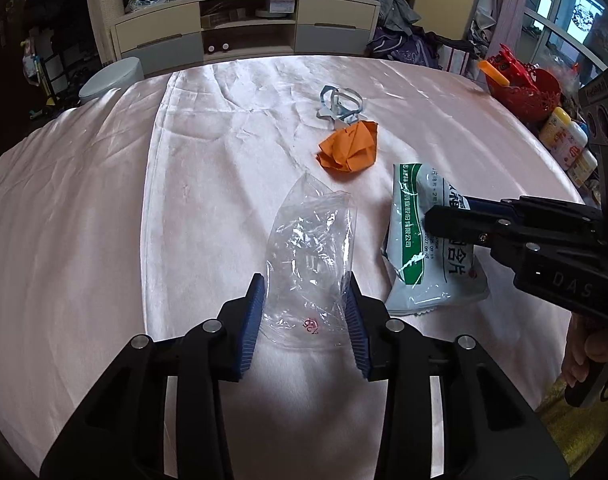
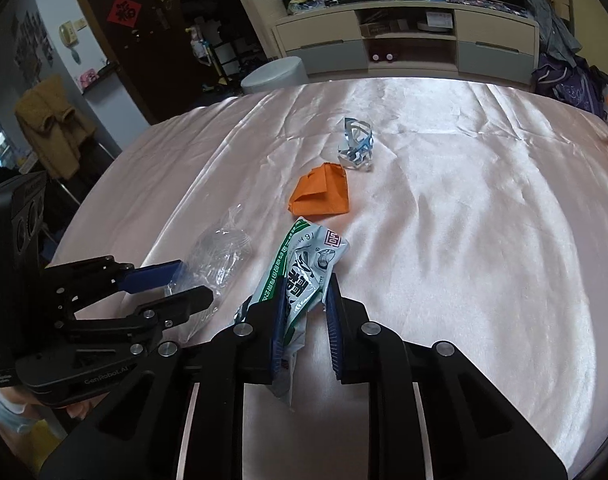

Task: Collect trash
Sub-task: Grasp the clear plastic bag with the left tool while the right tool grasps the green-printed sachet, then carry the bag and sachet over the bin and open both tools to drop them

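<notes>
Left claw (image 1: 304, 304) clenched on the crumpled clear plastic bag (image 1: 310, 256); right claw (image 2: 306, 312) clenched on the white-and-green printed wrapper (image 2: 304, 276). Both lie near on the pink satin-covered counter (image 2: 464, 240). Farther off: folded orange paper (image 2: 322, 196), then blue-grey plastic ring scrap (image 2: 356, 144).

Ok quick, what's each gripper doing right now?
Left gripper: closed on the clear plastic bag.
Right gripper: closed on the white and green wrapper, pinched between its pads.
</notes>
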A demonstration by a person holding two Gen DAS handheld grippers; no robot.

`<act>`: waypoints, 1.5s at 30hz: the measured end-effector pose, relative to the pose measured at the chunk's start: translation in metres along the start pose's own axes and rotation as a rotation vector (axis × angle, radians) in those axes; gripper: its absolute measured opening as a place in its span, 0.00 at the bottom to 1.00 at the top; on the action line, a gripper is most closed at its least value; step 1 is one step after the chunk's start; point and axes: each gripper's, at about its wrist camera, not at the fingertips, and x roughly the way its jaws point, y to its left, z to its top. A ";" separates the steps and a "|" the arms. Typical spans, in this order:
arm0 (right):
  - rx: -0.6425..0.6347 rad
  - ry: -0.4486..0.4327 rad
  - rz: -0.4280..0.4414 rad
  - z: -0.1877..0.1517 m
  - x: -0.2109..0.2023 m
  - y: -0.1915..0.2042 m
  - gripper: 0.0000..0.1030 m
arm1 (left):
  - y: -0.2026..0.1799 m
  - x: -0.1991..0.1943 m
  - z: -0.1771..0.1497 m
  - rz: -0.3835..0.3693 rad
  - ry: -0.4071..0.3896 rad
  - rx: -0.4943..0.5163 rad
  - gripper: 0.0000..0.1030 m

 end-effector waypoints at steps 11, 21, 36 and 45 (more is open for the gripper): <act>0.010 -0.057 -0.016 -0.039 -0.066 0.003 0.19 | -0.021 -0.064 -0.049 -0.012 -0.056 -0.041 0.33; 0.052 -0.046 0.034 -0.123 -0.106 0.016 0.19 | -0.047 -0.110 -0.124 -0.044 -0.093 -0.109 0.33; 0.008 0.064 0.050 -0.210 -0.098 0.044 0.19 | -0.076 -0.115 -0.226 -0.038 -0.004 -0.136 0.34; 0.002 0.146 0.008 -0.243 -0.069 0.047 0.19 | -0.084 -0.082 -0.260 -0.026 0.079 -0.138 0.34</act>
